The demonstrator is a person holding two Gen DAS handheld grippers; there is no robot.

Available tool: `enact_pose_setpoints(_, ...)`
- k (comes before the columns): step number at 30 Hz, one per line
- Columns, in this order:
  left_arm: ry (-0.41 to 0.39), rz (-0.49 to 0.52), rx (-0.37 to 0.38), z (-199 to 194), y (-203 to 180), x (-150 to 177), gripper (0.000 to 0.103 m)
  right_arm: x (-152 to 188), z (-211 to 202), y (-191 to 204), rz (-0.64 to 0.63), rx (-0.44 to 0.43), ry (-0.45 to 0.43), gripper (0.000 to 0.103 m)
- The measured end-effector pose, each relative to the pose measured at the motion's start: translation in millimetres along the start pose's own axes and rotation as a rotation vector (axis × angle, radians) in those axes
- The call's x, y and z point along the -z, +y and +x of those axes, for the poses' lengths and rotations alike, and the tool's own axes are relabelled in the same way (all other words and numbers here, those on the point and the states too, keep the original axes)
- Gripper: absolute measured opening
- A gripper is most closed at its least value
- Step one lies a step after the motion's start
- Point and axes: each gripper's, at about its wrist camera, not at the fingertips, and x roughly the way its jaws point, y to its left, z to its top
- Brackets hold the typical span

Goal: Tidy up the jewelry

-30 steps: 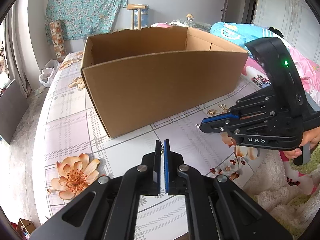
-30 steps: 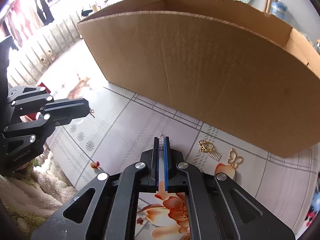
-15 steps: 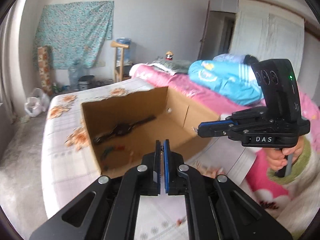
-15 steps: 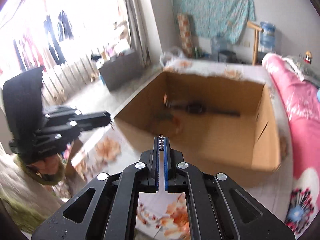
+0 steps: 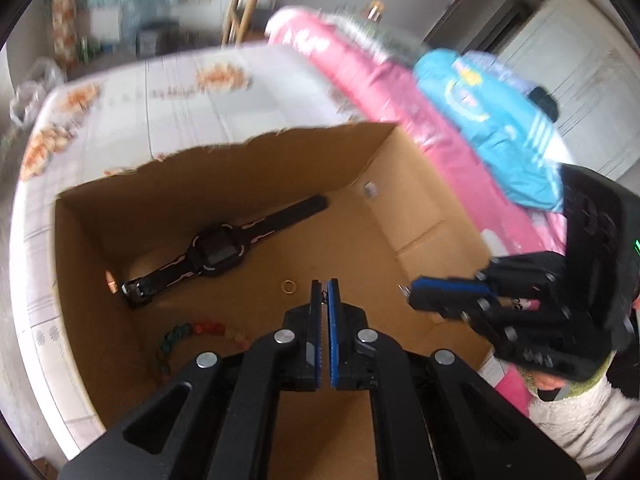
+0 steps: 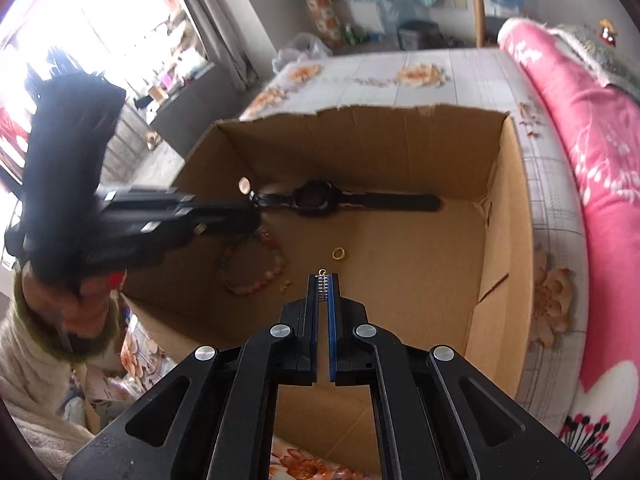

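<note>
Both grippers are hanging over the open cardboard box [image 6: 500,240], the right gripper [image 6: 323,280] pinching a small metal chain piece [image 6: 322,285], the left gripper [image 5: 324,286] clamped on what may be another, each needing only 1 release.

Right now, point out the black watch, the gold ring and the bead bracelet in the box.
black watch [image 5: 218,254]: left wrist view, on its square face.
gold ring [image 6: 339,253]: right wrist view, on the band's rim.
bead bracelet [image 6: 276,268]: right wrist view, on the beads at its right side.
</note>
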Motion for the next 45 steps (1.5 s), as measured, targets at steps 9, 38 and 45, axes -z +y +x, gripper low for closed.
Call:
enact_pose_setpoints(9,0.170,-0.135,-0.046,48.5,31.2,-36.2,0.003,-13.9,20.2,-15.0,0.021,0.019,0.064,0.007)
enact_pose_setpoints(38,-0.469,0.188,0.010,-149.7,-46.5,109.8,0.039,96.5,-134.3,-12.3,0.102,-0.057,-0.455,0.027)
enact_pose_setpoints(45,-0.369,0.257,0.091,-101.4,-78.9,184.8,0.041,150.0,-69.7,-13.0,0.213,-0.072,-0.300,0.027)
